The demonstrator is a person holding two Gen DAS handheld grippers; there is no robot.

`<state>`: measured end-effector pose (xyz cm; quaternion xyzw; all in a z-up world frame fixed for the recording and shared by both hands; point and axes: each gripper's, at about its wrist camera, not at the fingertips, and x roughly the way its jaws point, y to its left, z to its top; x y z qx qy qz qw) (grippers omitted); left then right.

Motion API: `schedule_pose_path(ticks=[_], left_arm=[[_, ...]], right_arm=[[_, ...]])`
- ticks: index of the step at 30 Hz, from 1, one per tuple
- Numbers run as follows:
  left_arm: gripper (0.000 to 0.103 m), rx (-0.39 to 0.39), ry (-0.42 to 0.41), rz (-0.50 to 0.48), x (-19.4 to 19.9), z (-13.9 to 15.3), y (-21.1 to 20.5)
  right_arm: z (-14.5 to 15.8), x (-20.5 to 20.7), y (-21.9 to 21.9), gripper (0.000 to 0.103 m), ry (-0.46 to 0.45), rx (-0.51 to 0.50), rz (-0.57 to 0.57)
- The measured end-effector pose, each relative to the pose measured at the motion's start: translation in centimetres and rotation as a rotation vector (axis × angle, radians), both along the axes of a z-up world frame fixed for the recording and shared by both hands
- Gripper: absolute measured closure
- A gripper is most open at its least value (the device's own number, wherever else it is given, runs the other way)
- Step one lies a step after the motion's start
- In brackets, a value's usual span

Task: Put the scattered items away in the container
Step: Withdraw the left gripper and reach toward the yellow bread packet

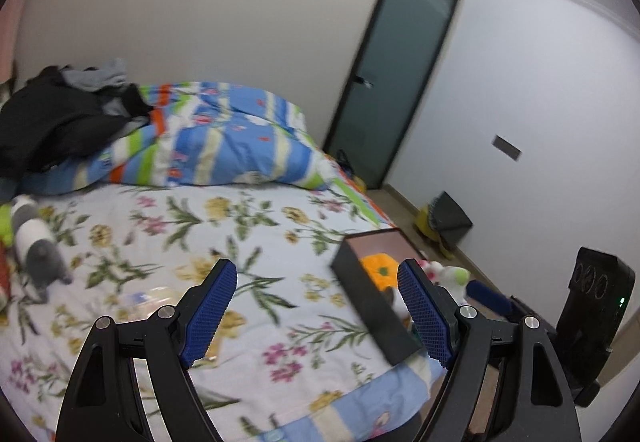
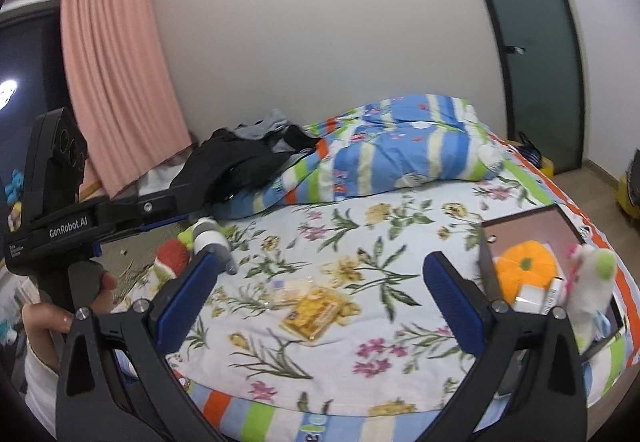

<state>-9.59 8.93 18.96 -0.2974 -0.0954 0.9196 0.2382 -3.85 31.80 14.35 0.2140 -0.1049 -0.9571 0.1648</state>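
A dark open box (image 2: 487, 266) sits on the bed's right edge, also seen in the left wrist view (image 1: 372, 306). It holds an orange pumpkin plush (image 2: 525, 270), a white and green plush (image 2: 590, 278) and small white boxes (image 2: 536, 296). A clear snack packet with yellow contents (image 2: 316, 308) lies on the sheet between my right gripper's (image 2: 324, 288) open fingers. A grey and white plush (image 1: 36, 246) and a red and green plush (image 2: 172, 256) lie at the left. My left gripper (image 1: 316, 306) is open and empty above the sheet.
A floral sheet (image 2: 360, 226) covers the bed. A striped quilt (image 1: 224, 137) and a pile of dark clothes (image 1: 60, 113) lie at the back. A glass door (image 1: 396, 69) and floor items (image 1: 444, 222) are at the right. A pink curtain (image 2: 116, 77) hangs at the left.
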Motion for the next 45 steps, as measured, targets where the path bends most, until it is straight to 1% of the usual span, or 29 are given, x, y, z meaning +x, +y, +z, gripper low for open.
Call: schedule_pose_path(ticks=[5, 9, 15, 20, 28, 36, 41, 45], left_arm=[[0.019, 0.012, -0.021, 0.084, 0.9, -1.0, -6.1], [0.018, 0.018, -0.050, 0.133, 1.3, -2.2, -10.1], [0.018, 0.017, -0.103, 0.181, 0.8, -4.8, -14.2], [0.018, 0.028, -0.170, 0.214, -1.0, -7.8, -16.5], [0.018, 0.031, -0.276, 0.187, -5.5, -13.4, -16.5], [0.018, 0.011, -0.388, 0.121, -10.8, -20.0, -14.2], [0.018, 0.017, -0.453, 0.083, -13.9, -23.7, -13.2], [0.018, 0.038, -0.513, 0.048, -16.1, -26.8, -12.4]], right_arm=[[0.2, -0.5, -4.9, 0.000, -0.015, 0.017, 0.058], [-0.3, -0.9, -8.3, 0.000, -0.025, 0.049, 0.096], [-3.0, -3.1, -12.1, 0.000, -0.097, 0.055, 0.136], [-6.4, -5.5, -13.2, 0.000, -0.177, 0.049, 0.135], [-12.2, -10.0, -12.6, 0.000, -0.305, -0.012, 0.136], [-18.4, -15.1, -11.8, 0.001, -0.418, -0.057, 0.146], [-22.4, -18.4, -11.4, 0.004, -0.494, -0.111, 0.154], [-25.7, -20.8, -11.5, 0.009, -0.557, -0.134, 0.158]])
